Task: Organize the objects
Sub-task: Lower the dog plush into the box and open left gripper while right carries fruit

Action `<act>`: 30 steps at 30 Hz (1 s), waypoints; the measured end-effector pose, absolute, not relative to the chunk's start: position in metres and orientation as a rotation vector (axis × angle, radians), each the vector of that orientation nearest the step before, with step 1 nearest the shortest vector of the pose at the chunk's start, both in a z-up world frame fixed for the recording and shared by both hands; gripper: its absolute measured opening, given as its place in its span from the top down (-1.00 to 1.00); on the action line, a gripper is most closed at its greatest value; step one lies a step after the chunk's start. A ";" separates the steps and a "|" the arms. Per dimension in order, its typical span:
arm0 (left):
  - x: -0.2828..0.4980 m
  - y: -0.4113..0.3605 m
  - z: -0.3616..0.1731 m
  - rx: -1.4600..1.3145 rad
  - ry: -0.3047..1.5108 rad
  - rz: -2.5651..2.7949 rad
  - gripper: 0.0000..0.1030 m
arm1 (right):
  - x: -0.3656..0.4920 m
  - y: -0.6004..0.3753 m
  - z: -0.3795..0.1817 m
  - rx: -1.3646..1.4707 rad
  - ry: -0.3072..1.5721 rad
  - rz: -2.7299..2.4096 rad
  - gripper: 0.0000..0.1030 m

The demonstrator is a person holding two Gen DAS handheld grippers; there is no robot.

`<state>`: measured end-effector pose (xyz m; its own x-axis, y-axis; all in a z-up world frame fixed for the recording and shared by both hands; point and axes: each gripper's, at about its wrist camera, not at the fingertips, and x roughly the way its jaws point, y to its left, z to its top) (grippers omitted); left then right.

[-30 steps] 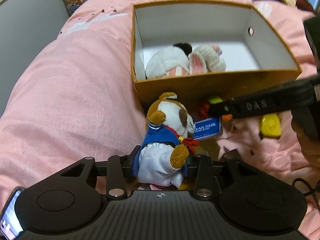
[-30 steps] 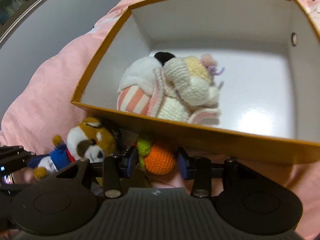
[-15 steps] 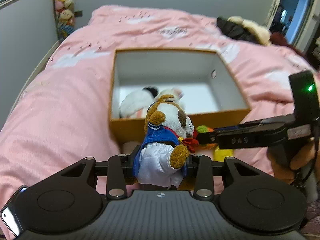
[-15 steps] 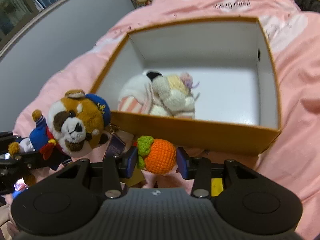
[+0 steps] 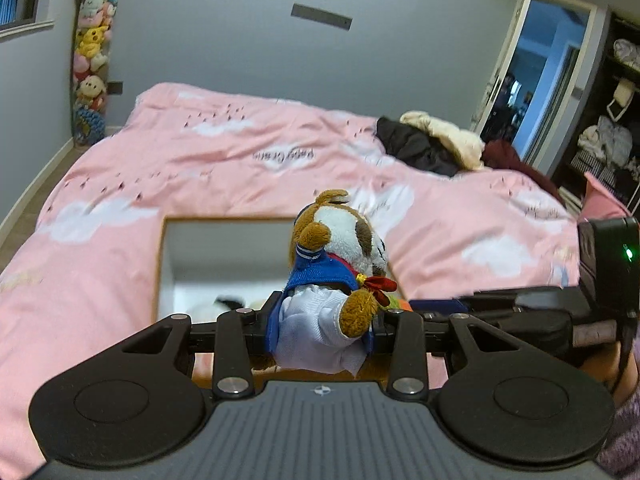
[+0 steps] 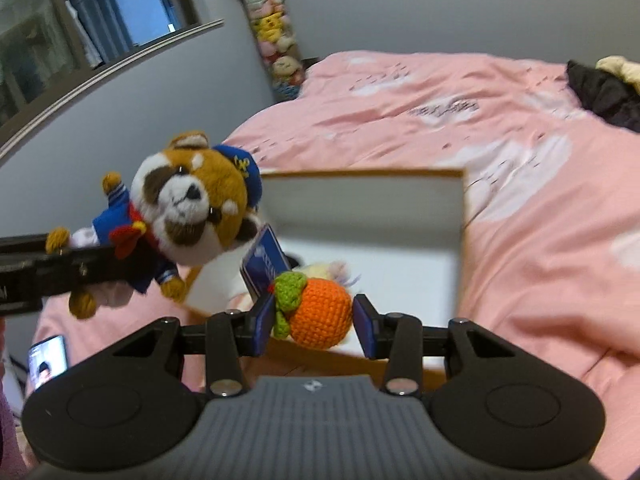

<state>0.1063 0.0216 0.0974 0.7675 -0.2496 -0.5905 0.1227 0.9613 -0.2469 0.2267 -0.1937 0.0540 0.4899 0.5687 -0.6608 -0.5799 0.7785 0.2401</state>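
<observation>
Grey walls close in a bedroom, and a wide bed with a pink quilt [image 5: 224, 168] printed with white clouds fills most of it. Far to the left, in the corner by the wall, a tall stack of soft toys [image 5: 90, 68] reaches up toward the ceiling, and beside it in the right wrist view a dark window [image 6: 100, 20] shows the evening outside. On the quilt sits an open cardboard box [image 5: 224, 240] with brown outer sides and a white inside; some pale plush things lie in its bottom, too blurred to make out.

Above the box's near edge, the left gripper [image 5: 320, 328] is clamped on a plush dog [image 5: 332, 280] in a blue sailor jacket with a red bow, held around its white lower body, head up. From the right wrist view the same dog faces the camera, a blue cap on its head and a blue paper tag [image 6: 264, 260] hanging off it, touching the green leaves of the next toy.

Just to the right, the right gripper [image 6: 314, 320] pinches a crocheted orange [image 6: 320, 312] with a green leafy top between its blue pads [image 6: 264, 320], also raised over the box's near side. Further right on the bed lies a heap of dark and cream clothes [image 5: 432, 144], and past it an open doorway [image 5: 540, 80].
</observation>
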 end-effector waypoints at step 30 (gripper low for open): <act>0.222 0.010 -0.059 -0.471 1.055 -0.119 0.13 | 0.303 -0.193 0.003 -0.091 0.961 0.572 0.14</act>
